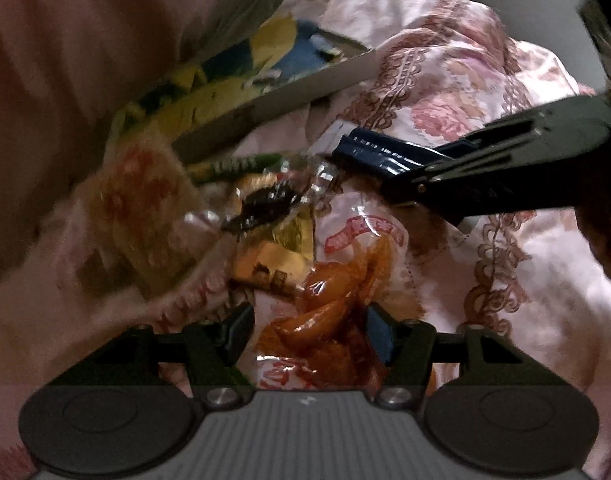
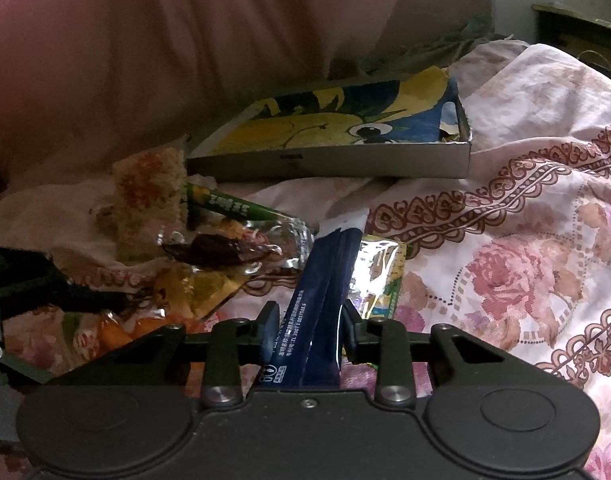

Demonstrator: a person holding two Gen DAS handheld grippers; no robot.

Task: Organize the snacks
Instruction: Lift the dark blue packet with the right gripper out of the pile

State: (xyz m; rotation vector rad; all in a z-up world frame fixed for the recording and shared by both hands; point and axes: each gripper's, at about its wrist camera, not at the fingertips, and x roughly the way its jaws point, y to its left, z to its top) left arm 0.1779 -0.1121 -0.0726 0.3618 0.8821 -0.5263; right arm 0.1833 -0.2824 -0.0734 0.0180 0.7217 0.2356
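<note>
Only the right wrist view shows the silver packet [image 2: 379,276] (beside the navy sachet [image 2: 319,300]).

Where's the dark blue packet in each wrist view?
Left wrist: blue packet sits right of centre, sticking out of the right gripper that reaches in from the right edge.
Right wrist: blue packet is bottom centre, clamped between the right gripper's own fingers.
Shared landmark: the yellow-and-blue box, beyond the snack pile in both.
</note>
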